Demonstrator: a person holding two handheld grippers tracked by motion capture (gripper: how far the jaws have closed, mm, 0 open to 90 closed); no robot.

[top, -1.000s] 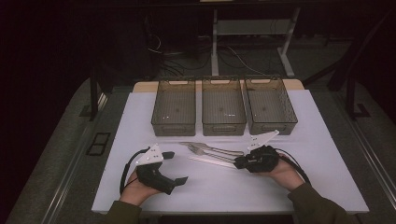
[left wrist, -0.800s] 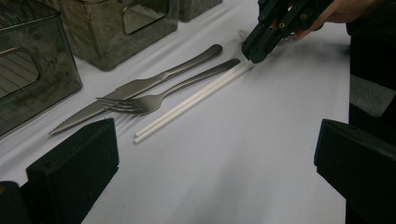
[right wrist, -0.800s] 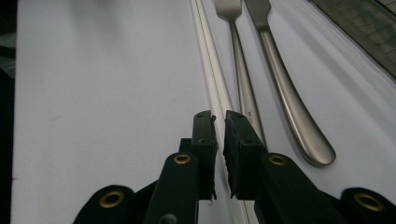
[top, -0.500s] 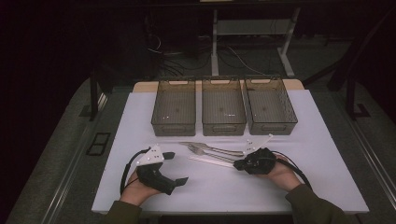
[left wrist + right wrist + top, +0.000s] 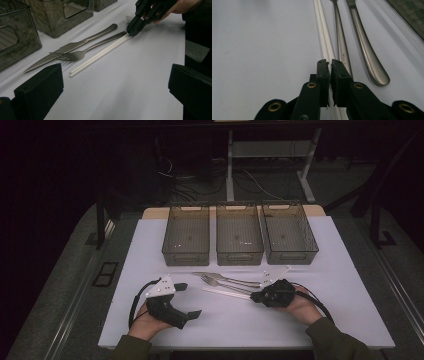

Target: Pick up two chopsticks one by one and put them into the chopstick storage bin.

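A pair of white chopsticks [image 5: 227,292] lies on the white table beside a steel fork [image 5: 220,281] and a knife [image 5: 225,276]. My right gripper [image 5: 254,296] is down at the chopsticks' right end. Its jaws have just been closing, and in the right gripper view the right gripper [image 5: 330,65] is shut on the chopsticks [image 5: 323,37], with the fork handle [image 5: 339,37] and knife handle [image 5: 364,47] alongside. My left gripper [image 5: 189,299] rests on the table to the left, open and holding nothing. In the left gripper view, beyond the left gripper [image 5: 116,95], lie the chopsticks [image 5: 100,55], fork [image 5: 82,52] and knife [image 5: 75,46].
Three dark mesh bins stand in a row behind the cutlery: left bin [image 5: 186,234], middle bin [image 5: 239,234], right bin [image 5: 289,232]. The table's front edge [image 5: 240,344] runs just ahead of both hands. Dark floor, cables and table legs lie beyond.
The right gripper has settled slightly at the chopsticks' end. The left hand and the cutlery have not moved.
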